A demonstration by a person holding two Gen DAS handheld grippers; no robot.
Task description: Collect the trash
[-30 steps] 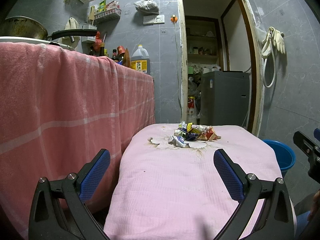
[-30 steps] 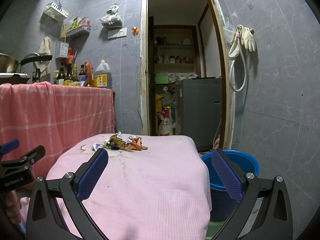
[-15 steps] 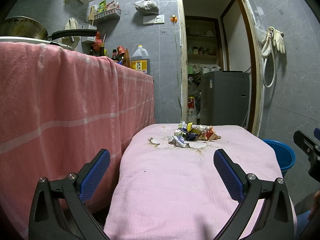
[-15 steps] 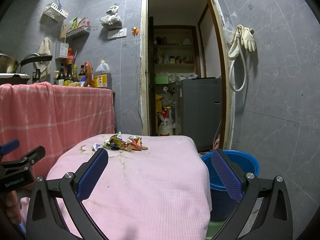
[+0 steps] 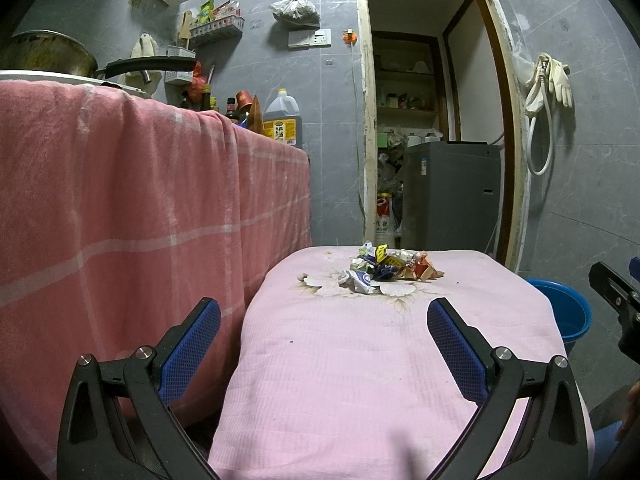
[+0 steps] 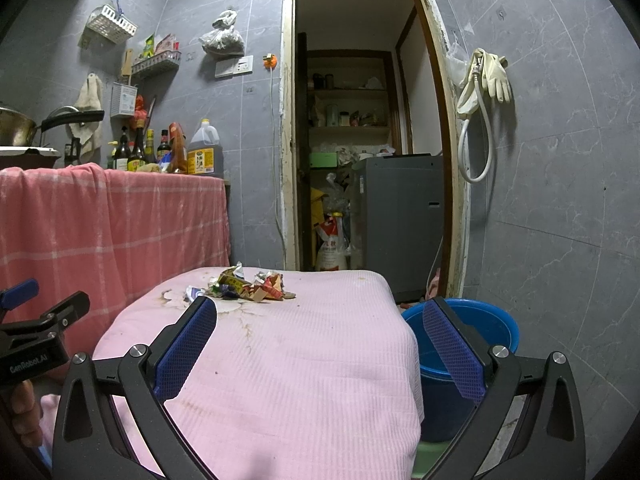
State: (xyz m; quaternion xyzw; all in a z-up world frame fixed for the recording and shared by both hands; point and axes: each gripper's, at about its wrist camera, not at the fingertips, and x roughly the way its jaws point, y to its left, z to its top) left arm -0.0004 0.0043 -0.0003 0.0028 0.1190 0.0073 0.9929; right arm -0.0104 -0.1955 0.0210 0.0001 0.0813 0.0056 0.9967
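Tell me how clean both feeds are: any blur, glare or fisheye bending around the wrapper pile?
Left wrist view: dim indoor light, black fisheye corners, door frame bowed; the pile of crumpled coloured wrappers on the pink towel-covered table is sharp, without glare. Right wrist view: same vignette and bending; the pile is sharp, and the round blue plastic bucket is legible though partly behind the open right tool.

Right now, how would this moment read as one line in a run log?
stage: approach | left tool: open, empty | right tool: open, empty | trash pile: untouched on pink cloth | blue bucket: beside table
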